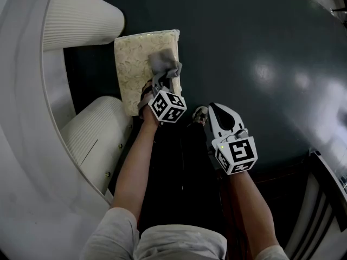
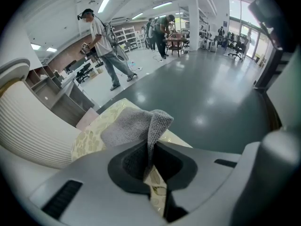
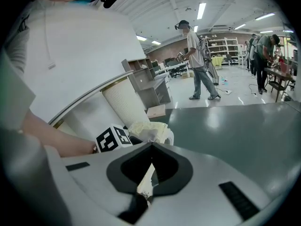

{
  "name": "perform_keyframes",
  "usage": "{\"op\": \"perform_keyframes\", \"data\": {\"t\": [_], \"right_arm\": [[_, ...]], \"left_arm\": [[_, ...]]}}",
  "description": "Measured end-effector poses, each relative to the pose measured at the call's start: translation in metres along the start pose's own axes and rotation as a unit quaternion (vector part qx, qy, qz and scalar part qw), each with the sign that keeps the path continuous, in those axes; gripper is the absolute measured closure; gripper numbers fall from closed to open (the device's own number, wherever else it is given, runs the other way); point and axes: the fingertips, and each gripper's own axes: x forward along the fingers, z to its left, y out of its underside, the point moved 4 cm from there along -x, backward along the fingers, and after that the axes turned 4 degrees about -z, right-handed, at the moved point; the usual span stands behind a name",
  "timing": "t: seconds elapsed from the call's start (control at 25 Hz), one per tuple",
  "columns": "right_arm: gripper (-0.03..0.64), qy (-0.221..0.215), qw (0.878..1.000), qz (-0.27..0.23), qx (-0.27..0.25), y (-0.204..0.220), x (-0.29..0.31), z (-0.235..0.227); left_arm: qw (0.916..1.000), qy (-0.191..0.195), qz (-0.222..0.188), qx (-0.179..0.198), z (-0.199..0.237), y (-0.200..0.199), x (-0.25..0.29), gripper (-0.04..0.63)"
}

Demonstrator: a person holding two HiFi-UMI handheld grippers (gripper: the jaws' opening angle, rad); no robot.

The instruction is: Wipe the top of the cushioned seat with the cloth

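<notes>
Here the left gripper [image 1: 161,76] pinches a grey woven cloth [image 1: 164,62] at the cream floral cushioned seat [image 1: 134,64]'s right edge; the right gripper [image 1: 216,109] is closed, empty.

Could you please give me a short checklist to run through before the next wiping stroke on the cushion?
1. Cloth gripped: ok. The left claw has its jaws closed on a fold of the grey cloth.
2. Cloth over the seat: ok. It lies on the patterned cushion, near the cushion's right edge in the head view.
3. Cushion top free of other things: ok. Only the cloth and the left claw are over it.
4. Other claw out of the way: ok. The right claw is shut, holds nothing and hangs over the dark floor beside the cushion.
5. Which parts are already wiped: cannot tell. No marks show on the fabric.
</notes>
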Motion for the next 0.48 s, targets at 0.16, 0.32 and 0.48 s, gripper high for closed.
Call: {"op": "perform_keyframes", "data": {"t": [0.16,0.32,0.48], "right_arm": [[0.607,-0.012,1.0,0.007,-0.01,0.0,0.007,0.013],[0.607,-0.038,0.999,0.02,-0.03,-0.002,0.019,0.029],[0.607,-0.066,0.996,0.032,-0.053,-0.006,0.032,0.05]], "left_arm": [[0.9998,-0.012,0.007,-0.014,0.01,0.019,-0.009,0.568],[0.9984,-0.03,0.02,-0.044,0.024,0.045,-0.019,0.568],[0.9964,-0.049,0.033,-0.06,0.041,0.071,-0.03,0.568]]}}
